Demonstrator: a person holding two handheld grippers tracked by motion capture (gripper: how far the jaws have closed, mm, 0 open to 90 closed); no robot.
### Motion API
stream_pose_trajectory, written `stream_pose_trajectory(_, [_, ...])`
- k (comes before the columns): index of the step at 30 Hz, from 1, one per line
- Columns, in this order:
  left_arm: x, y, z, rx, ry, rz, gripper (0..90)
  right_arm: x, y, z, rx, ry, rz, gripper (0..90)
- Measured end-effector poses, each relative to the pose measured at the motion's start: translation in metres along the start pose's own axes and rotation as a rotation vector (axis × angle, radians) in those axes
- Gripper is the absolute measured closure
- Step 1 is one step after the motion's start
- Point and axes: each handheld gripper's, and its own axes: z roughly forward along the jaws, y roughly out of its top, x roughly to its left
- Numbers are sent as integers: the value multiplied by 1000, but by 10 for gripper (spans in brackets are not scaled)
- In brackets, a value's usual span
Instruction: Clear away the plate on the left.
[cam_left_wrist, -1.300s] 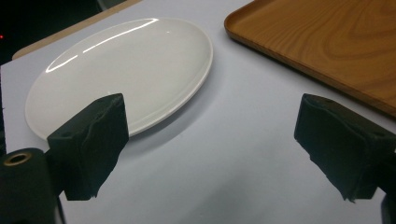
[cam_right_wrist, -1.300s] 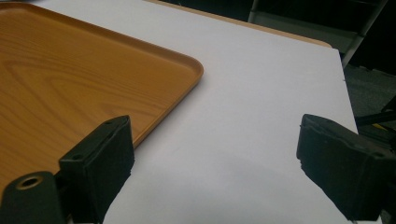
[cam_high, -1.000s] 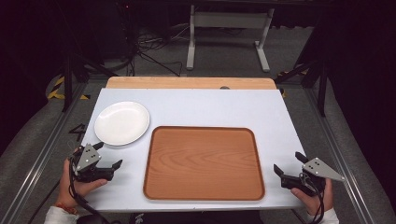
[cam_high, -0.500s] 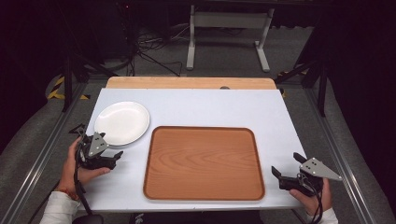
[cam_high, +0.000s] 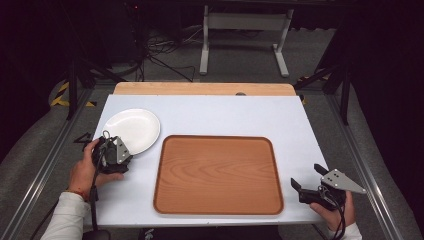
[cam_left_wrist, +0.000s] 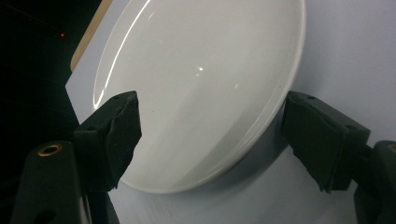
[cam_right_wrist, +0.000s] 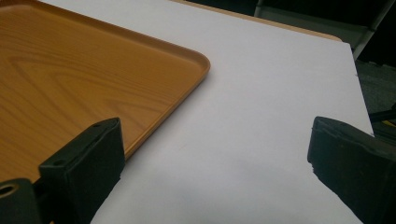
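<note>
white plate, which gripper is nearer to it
Left. The left gripper sits at the white plate's near edge, jaws open either side of its rim. The right gripper rests far across the wooden tray.

Plate (cam_high: 132, 129): plain glossy white. Tray (cam_high: 218, 174): orange-brown wood grain. Table (cam_high: 240, 114): white, tan far edge.

Dark lab: framed white table (cam_high: 220, 117), floor cables (cam_high: 160, 55), metal stand (cam_high: 245, 30)

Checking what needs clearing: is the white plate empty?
Empty: the white plate shows only bare glossy surface with light glints.
</note>
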Motion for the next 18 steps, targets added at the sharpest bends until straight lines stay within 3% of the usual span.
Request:
stream_pose_trajectory(2, [-4, 3, 2, 34, 21, 44, 224, 0, 0, 0, 2, 0, 0, 47])
stream_pose_trajectory(9, [-10, 10, 6, 74, 73, 120, 285, 1, -1, 2, 8, 2, -7, 49])
stream_pose_trajectory(13, [-20, 15, 7, 90, 87, 224, 447, 1, -1, 3, 15, 4, -11, 49])
stream_pose_trajectory(18, [-20, 15, 8, 88, 41, 246, 572, 2, -1, 2, 15, 2, -16, 49])
